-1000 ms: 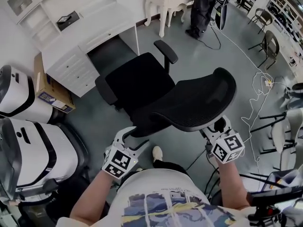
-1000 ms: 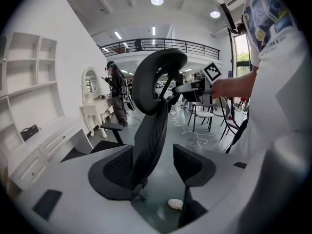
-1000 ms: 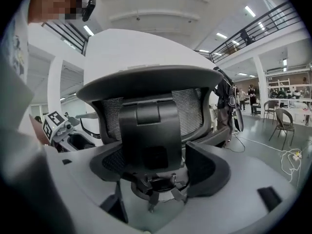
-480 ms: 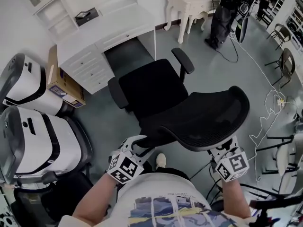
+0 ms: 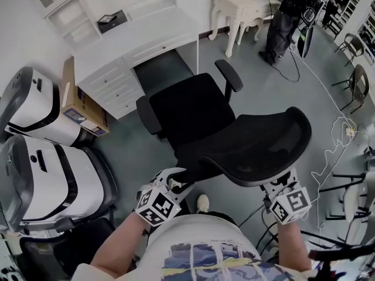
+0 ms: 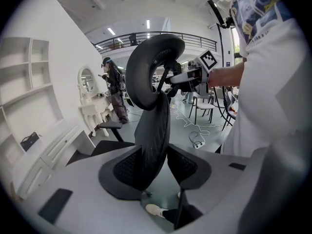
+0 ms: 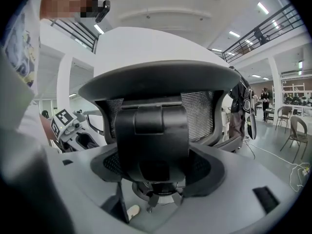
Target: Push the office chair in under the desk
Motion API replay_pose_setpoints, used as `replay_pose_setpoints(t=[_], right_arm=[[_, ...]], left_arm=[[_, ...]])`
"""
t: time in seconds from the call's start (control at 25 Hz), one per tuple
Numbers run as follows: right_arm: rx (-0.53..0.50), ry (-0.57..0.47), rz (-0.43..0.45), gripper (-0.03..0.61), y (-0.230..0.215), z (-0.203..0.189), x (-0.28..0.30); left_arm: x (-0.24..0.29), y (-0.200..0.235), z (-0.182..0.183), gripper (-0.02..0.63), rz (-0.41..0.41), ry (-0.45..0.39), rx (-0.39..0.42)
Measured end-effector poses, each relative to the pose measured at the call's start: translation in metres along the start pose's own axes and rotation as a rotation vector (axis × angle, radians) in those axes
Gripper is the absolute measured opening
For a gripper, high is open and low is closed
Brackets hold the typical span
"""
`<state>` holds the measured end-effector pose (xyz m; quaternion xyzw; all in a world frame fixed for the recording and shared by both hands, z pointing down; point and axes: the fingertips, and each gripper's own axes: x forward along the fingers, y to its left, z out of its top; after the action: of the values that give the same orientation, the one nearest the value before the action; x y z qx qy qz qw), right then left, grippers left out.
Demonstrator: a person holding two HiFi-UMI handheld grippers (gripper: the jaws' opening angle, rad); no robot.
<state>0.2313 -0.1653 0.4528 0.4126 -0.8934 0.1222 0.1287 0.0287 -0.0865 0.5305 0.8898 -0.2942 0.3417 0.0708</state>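
A black office chair stands in front of the white desk [image 5: 140, 34], its seat [image 5: 190, 110] facing the desk's kneehole [image 5: 161, 69]. Its mesh backrest [image 5: 261, 148] leans toward me. My left gripper [image 5: 176, 181] is at the backrest's left edge. In the left gripper view the left gripper [image 6: 158, 174] is closing, with the backrest edge [image 6: 151, 145] filling the gap between the pads. My right gripper [image 5: 280, 185] holds the right side. In the right gripper view the right gripper [image 7: 155, 172] has its pads against a black block of the backrest frame [image 7: 152, 145].
A cardboard box [image 5: 76, 107] sits beside the desk drawers [image 5: 111, 84]. Two white and grey pod-like machines [image 5: 41, 174] stand at the left. A white ornate table [image 5: 243, 4] and a standing person [image 5: 287, 16] are beyond. Cables [image 5: 337, 133] and chairs [image 5: 357, 75] lie to the right.
The head view has shifted, so the desk and chair sit lower and further right in it. The left gripper's jaws have narrowed onto the backrest's left edge. The right gripper stays at the backrest.
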Motion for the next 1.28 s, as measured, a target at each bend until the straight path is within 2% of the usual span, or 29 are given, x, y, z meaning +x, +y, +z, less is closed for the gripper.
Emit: replay_pose_setpoints(t=[0.36, 1.28], right_arm=[[0.011, 0.001, -0.009, 0.333, -0.005, 0.015, 0.044], [0.015, 0.020, -0.004, 0.333, -0.009, 0.055, 0.162]], left_arm=[[0.003, 0.048, -0.001, 0.173, -0.028, 0.000, 0.020], [0.004, 0.171, -0.012, 0.173, -0.030, -0.014, 0.028]])
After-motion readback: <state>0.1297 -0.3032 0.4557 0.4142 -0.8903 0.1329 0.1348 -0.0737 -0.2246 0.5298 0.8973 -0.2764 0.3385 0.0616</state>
